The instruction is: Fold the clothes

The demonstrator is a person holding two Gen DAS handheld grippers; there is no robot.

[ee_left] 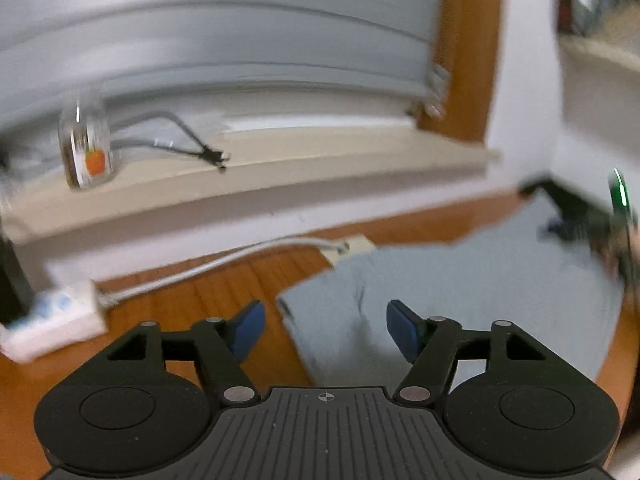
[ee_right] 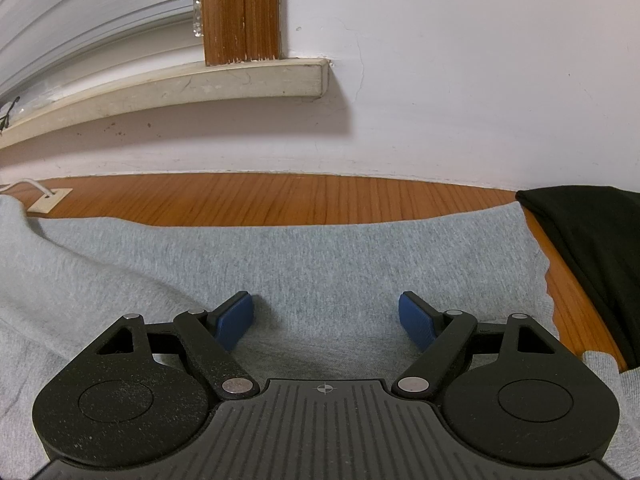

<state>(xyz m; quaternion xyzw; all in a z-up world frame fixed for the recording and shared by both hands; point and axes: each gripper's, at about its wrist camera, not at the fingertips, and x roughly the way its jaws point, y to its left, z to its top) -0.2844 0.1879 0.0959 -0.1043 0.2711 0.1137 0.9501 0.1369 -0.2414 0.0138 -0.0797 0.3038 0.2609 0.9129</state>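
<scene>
- the grey garment is lying spread across the wooden tabletop, reaching toward its far edge by the wall.
- the left gripper is hovering over the garment's left edge, jaws wide apart, gripping nothing.
- the right gripper is sitting over the garment's middle, jaws wide apart, empty.
- a black cloth is lying at the tabletop's right edge.

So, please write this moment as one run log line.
left gripper: open, empty | right gripper: open, over grey garment | fold: unfinished
</scene>
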